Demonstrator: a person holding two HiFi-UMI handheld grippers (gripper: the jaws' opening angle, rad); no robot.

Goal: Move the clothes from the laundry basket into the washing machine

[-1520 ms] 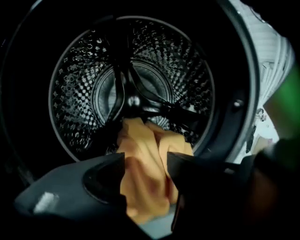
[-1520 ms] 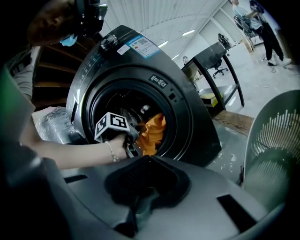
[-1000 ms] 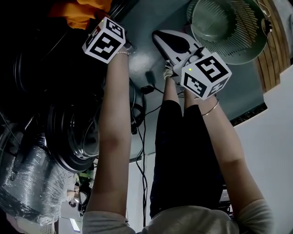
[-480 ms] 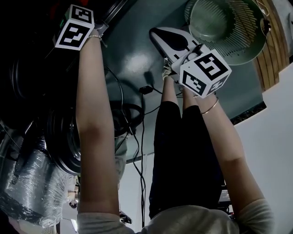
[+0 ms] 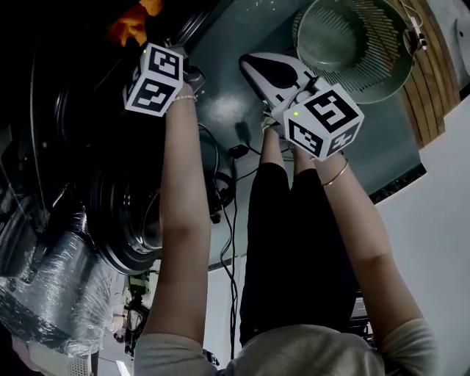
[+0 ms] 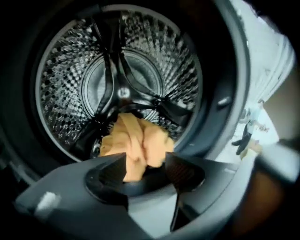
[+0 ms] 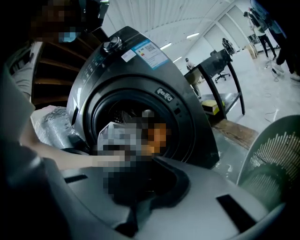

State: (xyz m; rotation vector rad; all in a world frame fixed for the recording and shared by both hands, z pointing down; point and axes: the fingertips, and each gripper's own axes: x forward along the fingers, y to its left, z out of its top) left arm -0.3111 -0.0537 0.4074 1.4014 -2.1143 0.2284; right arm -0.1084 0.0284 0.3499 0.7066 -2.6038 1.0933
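An orange cloth [image 6: 136, 143] lies at the bottom of the washing machine's steel drum [image 6: 70, 70]; in the head view the orange cloth [image 5: 132, 22] shows at the top left. My left gripper [image 6: 145, 168] sits at the drum's mouth. Its jaws have just been opening and stand apart, with a fold of the cloth in the gap close to the left pad. Its marker cube [image 5: 154, 79] hides it from above. My right gripper [image 7: 136, 187] hangs shut in front of the machine [image 7: 140, 70], near the green laundry basket [image 5: 367, 73]; nothing is clearly seen between its jaws.
The machine's round door [image 5: 125, 220] hangs open at the left. A plastic-wrapped bundle [image 5: 51, 286] sits beside it. Cables [image 5: 228, 169] run across the wet floor by the person's legs [image 5: 286, 235]. Wooden boards [image 5: 433, 88] lie past the basket [image 7: 276, 150].
The left gripper's cube went up and left into the dark opening, then came back down and right. The orange cloth now shows apart from it. The right gripper has hardly moved.
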